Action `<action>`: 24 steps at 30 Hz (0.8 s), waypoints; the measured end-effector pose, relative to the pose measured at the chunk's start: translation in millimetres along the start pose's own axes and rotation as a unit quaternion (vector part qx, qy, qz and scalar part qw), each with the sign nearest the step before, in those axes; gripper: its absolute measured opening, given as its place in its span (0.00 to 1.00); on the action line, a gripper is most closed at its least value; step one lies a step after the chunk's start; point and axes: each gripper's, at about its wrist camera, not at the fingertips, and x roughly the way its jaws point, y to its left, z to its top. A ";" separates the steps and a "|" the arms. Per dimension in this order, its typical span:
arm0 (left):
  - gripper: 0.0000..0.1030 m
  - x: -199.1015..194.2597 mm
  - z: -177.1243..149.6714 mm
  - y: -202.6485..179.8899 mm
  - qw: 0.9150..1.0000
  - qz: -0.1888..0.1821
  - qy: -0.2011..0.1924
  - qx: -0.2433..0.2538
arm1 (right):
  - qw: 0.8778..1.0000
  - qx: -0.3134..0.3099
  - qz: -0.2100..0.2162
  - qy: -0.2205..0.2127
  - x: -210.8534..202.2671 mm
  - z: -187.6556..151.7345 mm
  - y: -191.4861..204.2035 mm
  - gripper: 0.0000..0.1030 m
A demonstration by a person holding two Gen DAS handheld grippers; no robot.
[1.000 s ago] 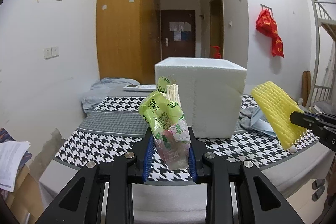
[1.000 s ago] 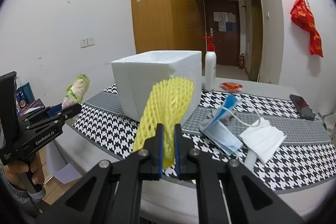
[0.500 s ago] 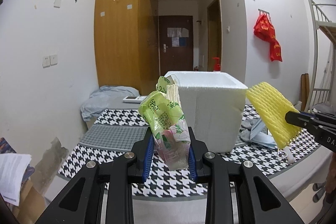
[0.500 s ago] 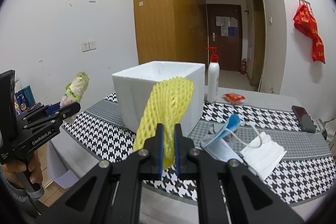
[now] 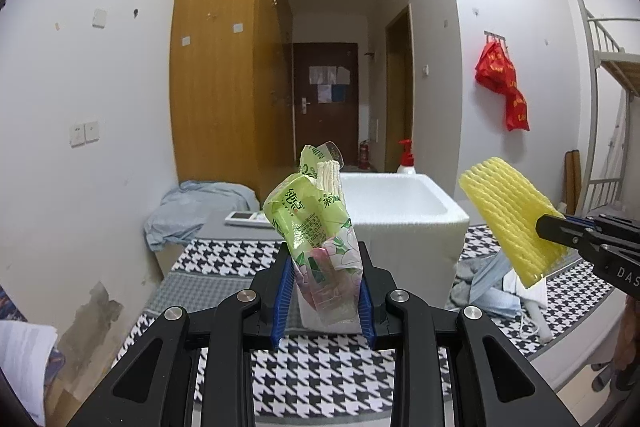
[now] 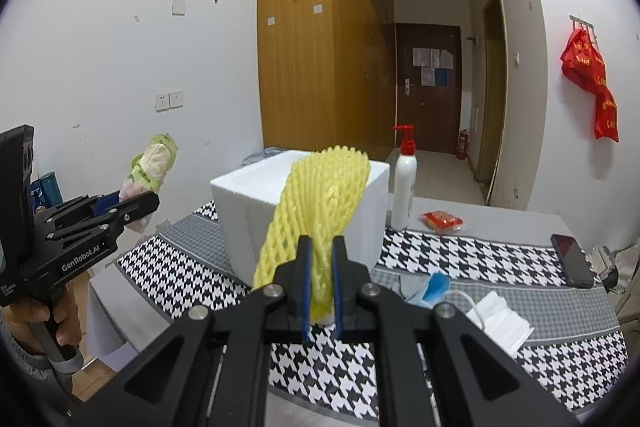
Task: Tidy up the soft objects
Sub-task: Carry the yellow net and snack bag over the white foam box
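My left gripper (image 5: 323, 291) is shut on a green tissue pack (image 5: 316, 227) and holds it up in front of the open white foam box (image 5: 404, 203). My right gripper (image 6: 320, 283) is shut on a yellow foam net sleeve (image 6: 320, 203), held in the air before the same foam box (image 6: 248, 211). The sleeve also shows in the left wrist view (image 5: 512, 215), to the right of the box. The left gripper with the tissue pack (image 6: 150, 163) shows at the left of the right wrist view. Both items are above the table, short of the box opening.
A houndstooth cloth (image 6: 460, 259) covers the table. On it lie a blue face mask (image 6: 434, 287), white masks (image 6: 500, 323), a red packet (image 6: 442, 221), a phone (image 6: 572, 259) and a pump bottle (image 6: 404, 183). A blue cloth (image 5: 192, 203) and remote (image 5: 246, 217) lie far left.
Both grippers have risen with their items still held. The box's open top now shows in the left wrist view.
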 end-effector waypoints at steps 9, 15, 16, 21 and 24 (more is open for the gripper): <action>0.29 12.2 14.2 2.7 1.000 -0.011 -0.003 -0.002 | 1.000 -0.004 0.001 -0.008 6.6 13.0 -2.9 0.11; 0.29 21.2 21.9 4.8 1.000 -0.020 0.001 -0.007 | 1.000 -0.005 -0.001 -0.009 14.7 21.2 -7.4 0.11; 0.29 22.5 23.2 4.4 1.000 -0.019 0.001 -0.006 | 1.000 -0.007 -0.001 -0.009 15.9 22.6 -7.5 0.11; 0.29 32.3 30.0 3.8 1.000 -0.027 0.005 0.001 | 1.000 -0.008 0.000 -0.007 26.6 27.3 -9.4 0.11; 0.29 38.7 35.0 4.5 1.000 -0.030 0.005 0.000 | 1.000 -0.005 0.002 -0.006 33.3 30.5 -10.5 0.11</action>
